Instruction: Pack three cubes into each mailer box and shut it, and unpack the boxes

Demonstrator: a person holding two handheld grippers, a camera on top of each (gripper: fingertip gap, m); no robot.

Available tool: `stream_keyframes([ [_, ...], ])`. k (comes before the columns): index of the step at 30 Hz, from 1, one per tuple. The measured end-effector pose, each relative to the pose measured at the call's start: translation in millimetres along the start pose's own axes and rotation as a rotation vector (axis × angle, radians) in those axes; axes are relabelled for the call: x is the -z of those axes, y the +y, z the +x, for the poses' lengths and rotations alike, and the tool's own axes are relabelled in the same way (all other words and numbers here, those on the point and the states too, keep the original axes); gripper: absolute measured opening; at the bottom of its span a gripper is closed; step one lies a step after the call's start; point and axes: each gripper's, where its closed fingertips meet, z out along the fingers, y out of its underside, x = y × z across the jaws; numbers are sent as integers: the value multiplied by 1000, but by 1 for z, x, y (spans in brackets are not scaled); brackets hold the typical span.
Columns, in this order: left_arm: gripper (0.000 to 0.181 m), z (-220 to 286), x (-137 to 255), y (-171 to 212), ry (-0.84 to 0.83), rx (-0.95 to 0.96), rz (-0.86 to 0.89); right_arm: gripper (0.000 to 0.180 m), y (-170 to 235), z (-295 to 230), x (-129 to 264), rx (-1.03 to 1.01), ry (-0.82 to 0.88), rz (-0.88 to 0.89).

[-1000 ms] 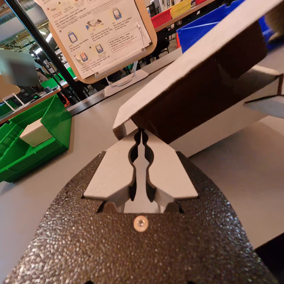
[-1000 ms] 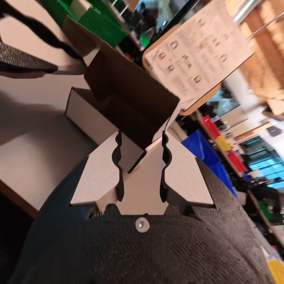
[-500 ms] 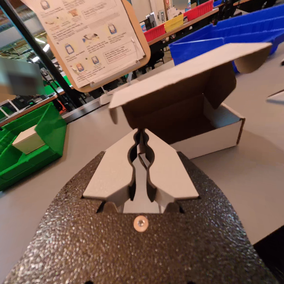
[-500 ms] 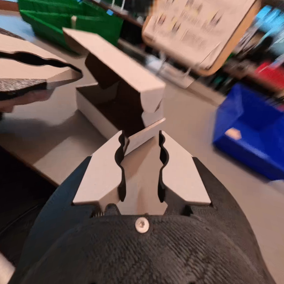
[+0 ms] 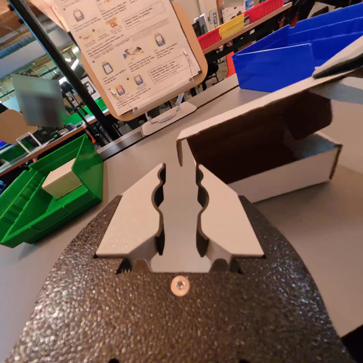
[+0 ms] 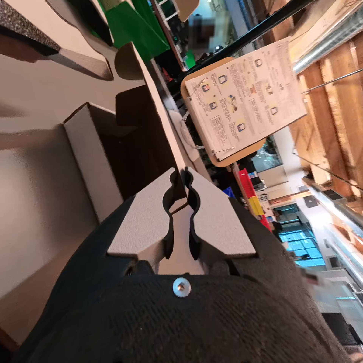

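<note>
Since half a second ago, the left gripper (image 5: 180, 167) has let go and its fingers now stand apart, empty. Just ahead and to its right, the mailer box (image 5: 275, 176) sits on the table (image 5: 294, 235), lid half raised. The right gripper (image 6: 180, 170) pinches the lid (image 6: 157, 110) edge. A green bin (image 5: 49, 206) lies to the left.

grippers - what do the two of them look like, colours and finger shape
The left gripper has a dark brown, pebbled, speckled body, a silver screw in the middle and two light grey wedge fingers with wavy black inner edges. The right gripper has the same fingers and screw on a matte black, finely ribbed body.
</note>
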Motion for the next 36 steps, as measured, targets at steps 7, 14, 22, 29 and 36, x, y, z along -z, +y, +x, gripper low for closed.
stream_keyframes([
  [7, 23, 20, 4, 26, 74, -72, -70, 1, 20, -34, 1, 26, -233, 1],
  [14, 7, 34, -2, 37, 122, -133, -116, 3, 40, -52, -5, 46, -302, 13],
  [22, 0, 39, -18, 43, 130, -133, -172, 14, 53, -45, -11, -106, -294, 28],
  [29, 1, 46, -18, 41, 163, -19, -248, 23, 95, -38, 1, -351, -154, -214],
  [36, 1, 47, -22, 42, 187, -26, -293, 9, 91, -40, 5, -474, -172, -223],
])
